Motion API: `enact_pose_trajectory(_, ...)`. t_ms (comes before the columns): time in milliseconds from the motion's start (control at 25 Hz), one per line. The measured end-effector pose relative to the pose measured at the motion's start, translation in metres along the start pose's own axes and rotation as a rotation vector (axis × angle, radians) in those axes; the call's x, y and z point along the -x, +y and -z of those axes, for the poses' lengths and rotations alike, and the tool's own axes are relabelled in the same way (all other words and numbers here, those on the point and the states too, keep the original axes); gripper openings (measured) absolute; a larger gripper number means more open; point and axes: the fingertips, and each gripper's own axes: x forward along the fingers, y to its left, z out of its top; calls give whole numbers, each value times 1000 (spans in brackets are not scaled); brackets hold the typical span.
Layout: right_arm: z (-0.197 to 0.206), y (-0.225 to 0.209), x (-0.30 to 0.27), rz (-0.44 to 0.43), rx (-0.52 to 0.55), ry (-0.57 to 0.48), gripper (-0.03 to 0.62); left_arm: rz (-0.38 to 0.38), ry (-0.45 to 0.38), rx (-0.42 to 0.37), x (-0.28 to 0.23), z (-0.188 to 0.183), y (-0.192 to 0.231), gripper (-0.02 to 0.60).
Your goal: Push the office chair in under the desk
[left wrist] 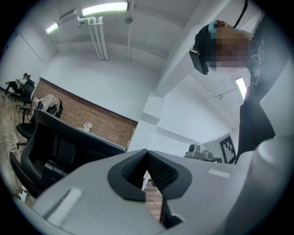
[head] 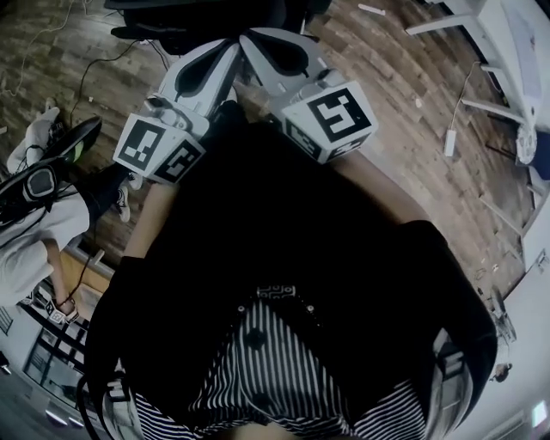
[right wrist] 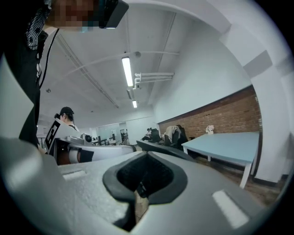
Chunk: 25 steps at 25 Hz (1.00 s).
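Note:
In the head view both grippers are raised close in front of the person's dark top, tips nearly meeting. My left gripper (head: 229,50) and right gripper (head: 251,39) are both shut with nothing between the jaws. Just beyond their tips stands the black office chair (head: 198,19), apart from them. The left gripper view has the chair's back (left wrist: 55,147) at lower left and its own jaws (left wrist: 147,173) closed. In the right gripper view the pale desk (right wrist: 225,144) stands by the brick wall at right, beyond the closed jaws (right wrist: 143,183). The desk's white frame (head: 507,43) is at the head view's upper right.
Cables (head: 94,69) trail over the wooden floor at upper left. A seated person's legs and shoes (head: 43,163) are at the left edge. A white power strip (head: 449,142) lies on the floor near the desk legs. More chairs (right wrist: 174,135) stand along the brick wall.

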Motion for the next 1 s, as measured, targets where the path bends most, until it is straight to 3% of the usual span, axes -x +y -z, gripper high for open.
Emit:
enact_pose_trajectory(200, -41, -5, -25, 66, 87, -70, 2, 55, -19, -39, -15, -28, 29, -2)
enact_pose_trajectory(520, -50, -27, -73, 170, 93, -60, 2, 166, -15, -16, -33, -54, 72, -2)
enact_pose_trajectory(800, -56, -18, -115, 253, 115, -44, 2, 414, -38, -1, -5, -100, 93, -2)
enact_pose_trajectory(1000, -58, -35, -79, 280, 106, -40, 2, 554, -32, -39, -2, -120, 83, -2)
